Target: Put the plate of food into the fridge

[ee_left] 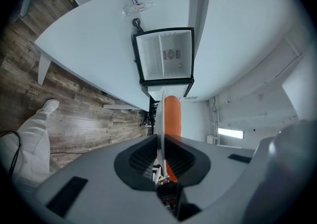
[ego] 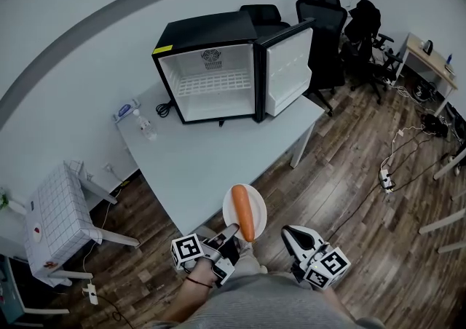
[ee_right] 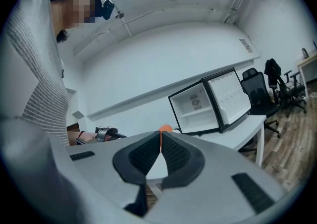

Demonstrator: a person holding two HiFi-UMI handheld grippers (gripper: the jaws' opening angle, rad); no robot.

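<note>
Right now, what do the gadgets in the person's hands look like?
The left gripper and right gripper are alike. Each has a grey two-jaw body with black ribbed pads and carries a white cube printed with black square markers. A dark band circles the left wrist. The person wears a grey ribbed knit garment.

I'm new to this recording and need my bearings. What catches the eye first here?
A black mini fridge stands on the white table with its door swung wide open. Close to the person, the left gripper has its jaws shut on the rim of a white plate carrying one long orange piece of food. The right gripper is shut and holds nothing.
</note>
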